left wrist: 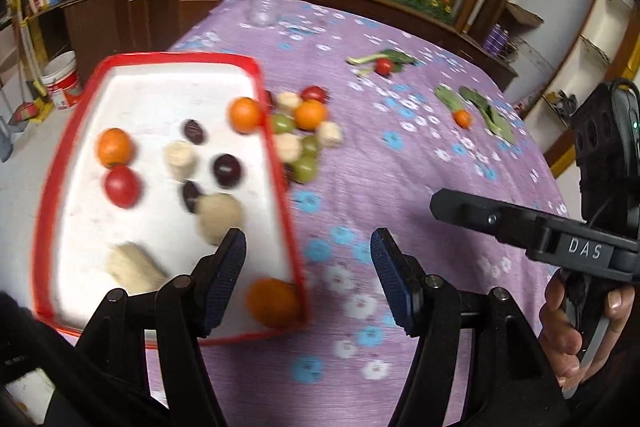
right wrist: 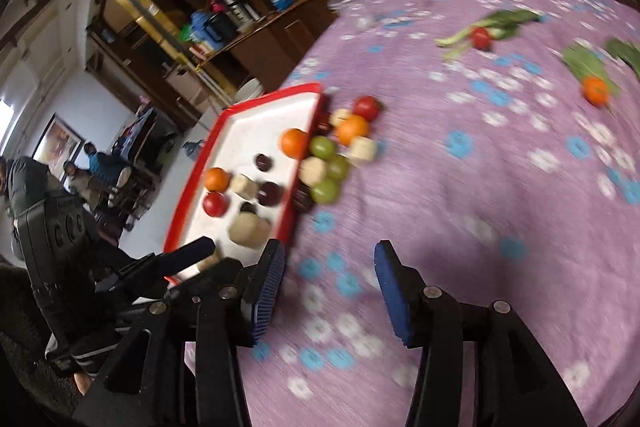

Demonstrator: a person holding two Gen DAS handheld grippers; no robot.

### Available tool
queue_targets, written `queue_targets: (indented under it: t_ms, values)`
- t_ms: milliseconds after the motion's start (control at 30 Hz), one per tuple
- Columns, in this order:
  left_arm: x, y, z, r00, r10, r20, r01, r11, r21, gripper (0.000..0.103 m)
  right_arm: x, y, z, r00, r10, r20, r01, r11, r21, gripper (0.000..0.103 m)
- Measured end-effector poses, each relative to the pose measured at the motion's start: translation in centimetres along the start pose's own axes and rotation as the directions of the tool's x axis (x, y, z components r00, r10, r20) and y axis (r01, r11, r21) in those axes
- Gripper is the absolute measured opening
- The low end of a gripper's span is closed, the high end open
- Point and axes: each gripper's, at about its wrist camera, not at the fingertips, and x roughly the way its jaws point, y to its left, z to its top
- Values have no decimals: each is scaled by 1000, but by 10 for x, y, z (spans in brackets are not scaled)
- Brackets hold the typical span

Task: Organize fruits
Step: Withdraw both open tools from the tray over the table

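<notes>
**Both grippers empty, fruit heap ahead by the tray's edge**

Both grippers hung above the purple cloth with nothing in them. The left gripper [left wrist: 308,255] had its fingers spread wide, the left one over the lower part of the tray [left wrist: 168,71] and the right one over bare cloth [left wrist: 400,163]. The right gripper [right wrist: 330,267] was likewise released and empty, over cloth at the lower middle of its view.

The tray, white with a red rim, filled the left half of the left wrist view. In it lay oranges, a red fruit, dark plums and pale banana pieces, blurred by motion. The fruit not yet sorted sat in a heap [left wrist: 306,131] touching the tray's right rim, at centre frame: green grapes, an orange, a red fruit and pale chunks. Farther off, toward the upper right, a small red fruit [left wrist: 383,66] lay on green leaves and a small orange [left wrist: 463,118] lay beside more leaves.

From the left gripper the heap lay straight ahead and slightly left of the open gap. From the right gripper it lay ahead and up-left in frame [right wrist: 340,151]. Neither looked clearly nearer; the left seemed better lined up. The pieces were round, without a long axis to match, though they were packed tightly together.
</notes>
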Motion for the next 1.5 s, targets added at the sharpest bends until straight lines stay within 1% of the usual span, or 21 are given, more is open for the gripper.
queue_targets:
  t_ms: [67, 133, 200, 267, 367, 433, 500, 533, 600, 633, 667, 700, 733, 833, 967, 1067, 1133, 1233, 1333, 1433, 1500]
  values:
    - [4, -9, -5, 1000, 14, -20, -14, 1000, 0, 64, -10, -12, -8, 1000, -15, -4, 15, 999, 30, 49]
    - [3, -17, -10, 1000, 8, -22, -8, 1000, 7, 64, -19, -19, -16, 1000, -10, 2, 10, 999, 48, 49]
    - [4, -27, -17, 1000, 15, -21, -14, 999, 29, 64, -27, -21, -22, 1000, -20, 13, 19, 999, 39, 49]
    - [10, -33, -24, 998, 29, -53, -27, 999, 44, 64, -30, -20, -28, 999, -42, 12, 41, 999, 29, 49]
    - [7, -40, -33, 998, 15, -58, -13, 999, 37, 64, -37, -18, -37, 997, -77, 19, 77, 997, 17, 49]
    - [3, -44, -35, 998, 17, -62, -14, 999, 43, 64, -42, -19, -40, 997, -78, 18, 77, 997, 27, 50]
    - [-6, -48, -33, 999, 23, -45, -21, 999, 50, 64, -52, -20, -39, 996, -86, 29, 85, 996, 39, 50]
    - [-12, -50, -30, 999, 18, -26, -17, 998, 52, 64, -59, -19, -39, 995, -90, 49, 89, 995, 37, 52]
    - [-18, -53, -26, 1000, 14, 3, -14, 998, 53, 65, -67, -17, -37, 990, -112, 87, 110, 994, 25, 74]
    - [-17, -53, -24, 1000, 14, 11, -14, 998, 54, 68, -67, -18, -37, 986, -134, 99, 132, 991, 22, 76]
    - [-13, -53, -23, 1000, 18, 6, -18, 998, 55, 68, -64, -19, -38, 983, -159, 93, 157, 987, 20, 76]
    - [-7, -54, -24, 999, 31, -14, -30, 998, 56, 68, -61, -21, -39, 982, -174, 77, 172, 985, 22, 76]
    - [-3, -54, -26, 999, 41, -32, -39, 998, 54, 68, -59, -23, -40, 983, -171, 65, 169, 985, 30, 76]
    - [-3, -55, -33, 999, 28, -29, -26, 998, 56, 68, -58, -30, -45, 988, -149, 49, 146, 988, 54, 76]
    - [-5, -58, -35, 999, 18, -31, -17, 999, 51, 68, -63, -37, -46, 986, -161, 52, 157, 985, 69, 76]
    - [-9, -67, -32, 1000, 3, -21, -1, 998, 70, 68, -68, -42, -46, 984, -166, 59, 161, 984, 81, 76]
    - [-10, -76, -28, 1000, -9, -15, 10, 996, 86, 68, -74, -47, -45, 984, -165, 66, 158, 983, 95, 76]
    - [-8, -98, -18, 999, -49, -14, 50, 992, 113, 68, -96, -59, -44, 978, -183, 97, 172, 979, 113, 76]
    - [-7, -131, -6, 995, -97, -9, 97, 981, 169, 68, -133, -79, -44, 962, -230, 148, 209, 968, 141, 75]
    - [-4, -172, 6, 991, -135, -18, 136, 961, 239, 68, -186, -113, -45, 922, -331, 202, 293, 936, 196, 75]
    - [-4, -204, 11, 984, -175, -26, 175, 940, 292, 68, -216, -133, -45, 890, -405, 210, 350, 901, 256, 76]
